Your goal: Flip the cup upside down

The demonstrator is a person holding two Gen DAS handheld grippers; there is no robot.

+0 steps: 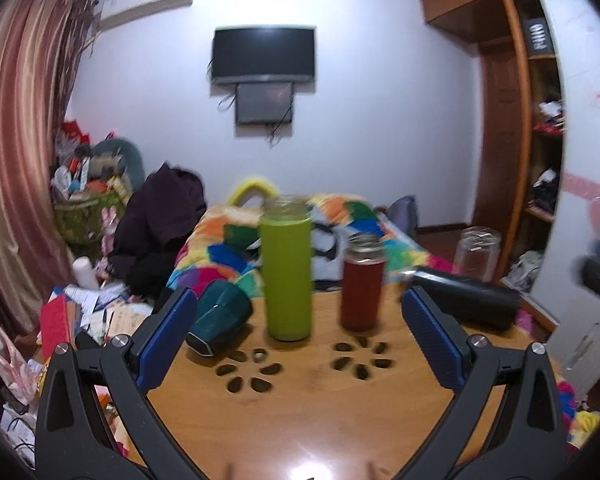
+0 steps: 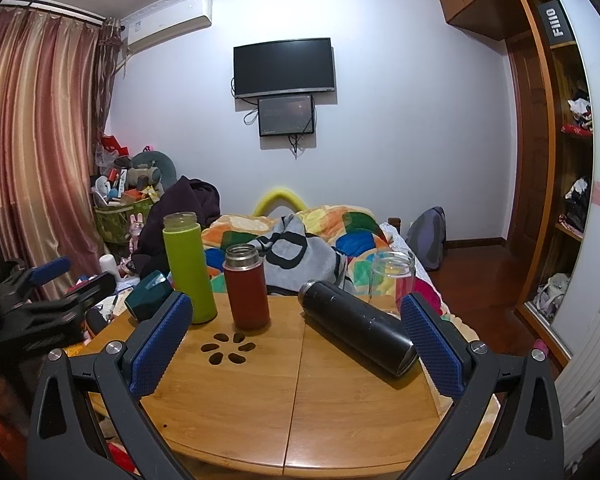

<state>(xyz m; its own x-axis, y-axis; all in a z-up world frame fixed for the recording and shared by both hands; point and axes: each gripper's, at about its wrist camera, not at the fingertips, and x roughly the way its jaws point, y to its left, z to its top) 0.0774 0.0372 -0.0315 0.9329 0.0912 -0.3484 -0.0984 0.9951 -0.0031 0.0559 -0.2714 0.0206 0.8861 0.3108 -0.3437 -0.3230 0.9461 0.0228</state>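
Note:
A dark green faceted cup [image 1: 220, 320] lies on its side at the left edge of the round wooden table [image 1: 320, 412]; in the right wrist view it shows [image 2: 148, 294] behind the left finger. A green bottle [image 1: 287, 268], a red bottle [image 1: 362, 284] and a clear glass jar [image 1: 478, 254] stand upright. A black bottle [image 2: 358, 326] lies on its side. My left gripper [image 1: 298, 336] is open and empty, its left finger close beside the green cup. My right gripper [image 2: 296, 340] is open and empty, near the black bottle.
Flower-shaped cut-outs [image 1: 252, 370] pierce the tabletop. A bed with a colourful quilt [image 2: 340, 236] lies behind the table. Clutter and papers [image 1: 96, 308] fill the floor at left. A wardrobe [image 2: 556, 160] stands at right. The left gripper shows at the left in the right wrist view [image 2: 40, 300].

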